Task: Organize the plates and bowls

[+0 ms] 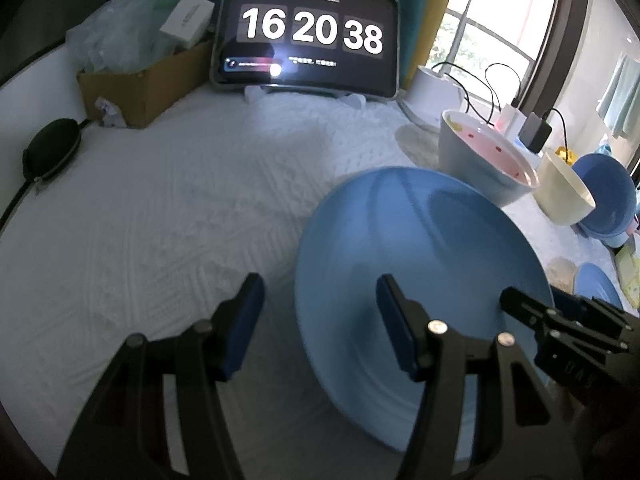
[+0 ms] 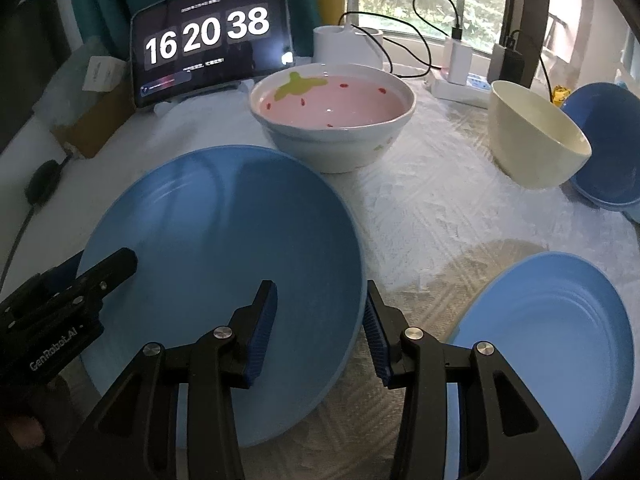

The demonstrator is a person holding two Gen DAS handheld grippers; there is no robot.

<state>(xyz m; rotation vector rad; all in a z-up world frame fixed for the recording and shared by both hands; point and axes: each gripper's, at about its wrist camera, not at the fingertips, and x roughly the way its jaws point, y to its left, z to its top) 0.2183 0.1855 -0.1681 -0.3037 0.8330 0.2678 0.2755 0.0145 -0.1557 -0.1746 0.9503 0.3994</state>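
A large, glossy sky-blue plate [image 2: 224,264] with faint concentric rings lies flat on the white textured table [image 2: 420,216], just at six o'clock from a pink-lined white bowl [image 2: 334,114] speckled red with a green splash. The right gripper [image 2: 320,320] straddles the plate's three o'clock rim, jaws partly apart, pads not pressing it. The left gripper [image 1: 316,324] stands at the nine o'clock rim, jaws also half open, one finger [image 1: 394,320] over the plate, the other over bare cloth. A cream bowl [image 2: 536,140] and blue bowl [image 2: 608,140] sit at two o'clock; a second blue plate [image 2: 552,340] lies at four o'clock.
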